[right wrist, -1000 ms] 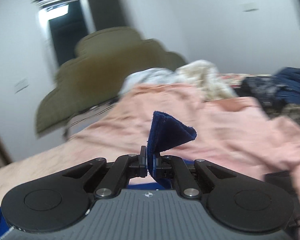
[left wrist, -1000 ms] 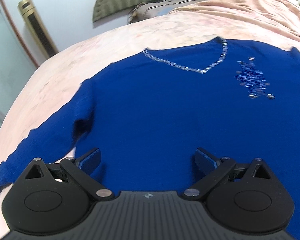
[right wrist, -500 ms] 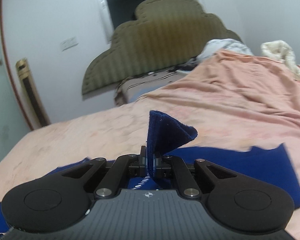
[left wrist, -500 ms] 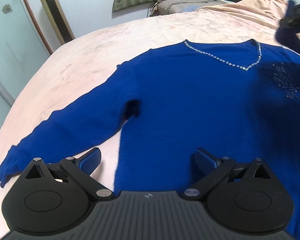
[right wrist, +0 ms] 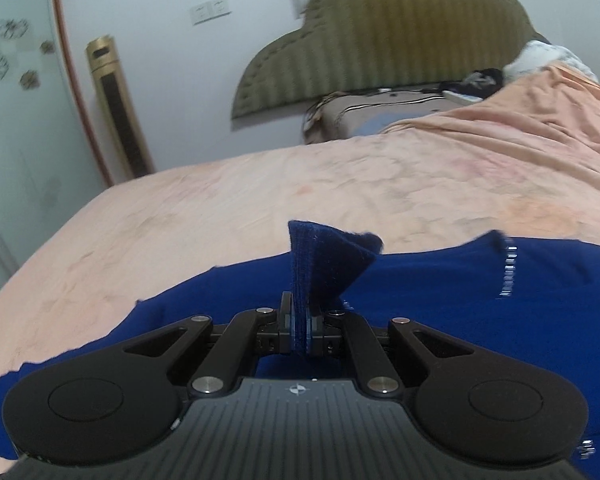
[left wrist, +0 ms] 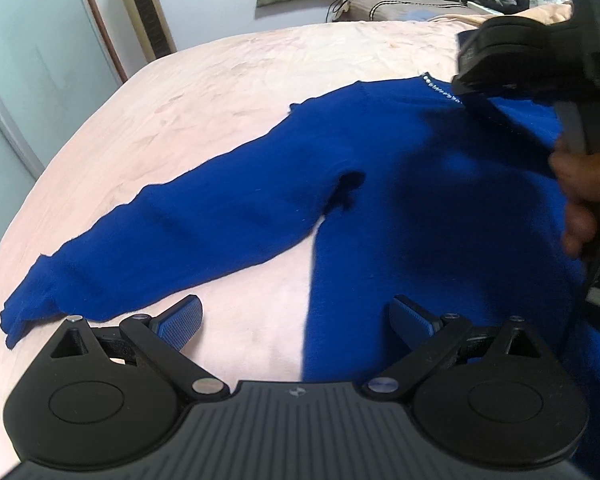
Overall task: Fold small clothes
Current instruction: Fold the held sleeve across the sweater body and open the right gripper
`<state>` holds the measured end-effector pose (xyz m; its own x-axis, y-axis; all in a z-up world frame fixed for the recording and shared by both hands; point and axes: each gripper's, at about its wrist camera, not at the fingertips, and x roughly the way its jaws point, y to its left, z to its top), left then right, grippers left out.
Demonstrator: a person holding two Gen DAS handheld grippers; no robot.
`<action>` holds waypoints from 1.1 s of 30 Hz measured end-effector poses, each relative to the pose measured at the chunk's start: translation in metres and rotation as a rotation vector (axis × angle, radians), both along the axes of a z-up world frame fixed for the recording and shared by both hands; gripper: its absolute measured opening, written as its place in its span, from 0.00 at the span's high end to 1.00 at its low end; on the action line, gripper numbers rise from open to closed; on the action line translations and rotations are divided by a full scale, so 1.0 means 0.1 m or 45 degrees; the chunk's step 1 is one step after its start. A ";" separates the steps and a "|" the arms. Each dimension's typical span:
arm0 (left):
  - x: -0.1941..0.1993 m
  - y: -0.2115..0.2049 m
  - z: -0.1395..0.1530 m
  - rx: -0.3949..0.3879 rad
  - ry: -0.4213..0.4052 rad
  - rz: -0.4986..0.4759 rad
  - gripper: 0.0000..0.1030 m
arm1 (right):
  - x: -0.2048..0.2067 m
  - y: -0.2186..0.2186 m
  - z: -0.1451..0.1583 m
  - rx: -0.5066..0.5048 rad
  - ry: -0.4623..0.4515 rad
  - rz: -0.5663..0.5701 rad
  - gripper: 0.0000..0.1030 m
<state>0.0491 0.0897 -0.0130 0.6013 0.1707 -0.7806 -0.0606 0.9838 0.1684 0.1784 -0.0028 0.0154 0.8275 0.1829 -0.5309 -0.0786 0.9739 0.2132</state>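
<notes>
Sweater (left wrist: 400,184) lies flat, sleeve (left wrist: 172,236) stretching leftward.

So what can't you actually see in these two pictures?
- The sweater's right side: in the left wrist view the right gripper and the hand holding it cover it, and the edge cuts it off.
- Which part of the sweater the right gripper pinches: in the right wrist view only a folded tip shows.
- The sweater's hem: the left gripper, open, hides it.

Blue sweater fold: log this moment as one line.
right gripper: shut on sweater cuff | left gripper: open, empty | blue sweater: flat on bed
</notes>
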 end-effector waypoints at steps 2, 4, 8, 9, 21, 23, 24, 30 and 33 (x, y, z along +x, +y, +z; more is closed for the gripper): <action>-0.02 0.02 -0.01 -0.007 0.006 0.008 0.02 | 0.03 0.09 -0.02 -0.002 0.017 0.028 0.90; -0.01 0.03 -0.02 -0.014 0.009 0.011 0.02 | 0.06 0.18 -0.05 0.002 0.035 0.048 0.90; 0.01 0.04 -0.02 -0.006 0.009 0.008 0.02 | 0.09 0.31 -0.09 -0.032 0.043 0.084 0.84; 0.00 0.04 -0.01 -0.002 0.008 0.007 0.02 | 0.11 0.34 -0.11 -0.045 0.066 0.103 0.77; 0.01 0.11 0.01 -0.010 0.008 0.063 0.02 | -0.06 -0.06 -0.14 0.228 0.289 0.239 0.48; -0.02 0.15 0.02 0.012 -0.006 0.079 0.02 | -0.12 0.02 -0.16 0.138 0.274 0.239 0.47; -0.02 0.18 0.02 0.019 -0.005 0.093 0.02 | -0.18 0.02 -0.13 0.147 0.253 0.220 0.46; -0.10 0.38 0.03 -0.020 0.001 0.176 0.02 | -0.52 0.04 0.11 0.092 0.197 0.217 0.36; -0.13 0.46 0.03 -0.003 -0.003 0.217 0.02 | -0.84 0.13 0.21 -0.061 0.097 0.268 0.27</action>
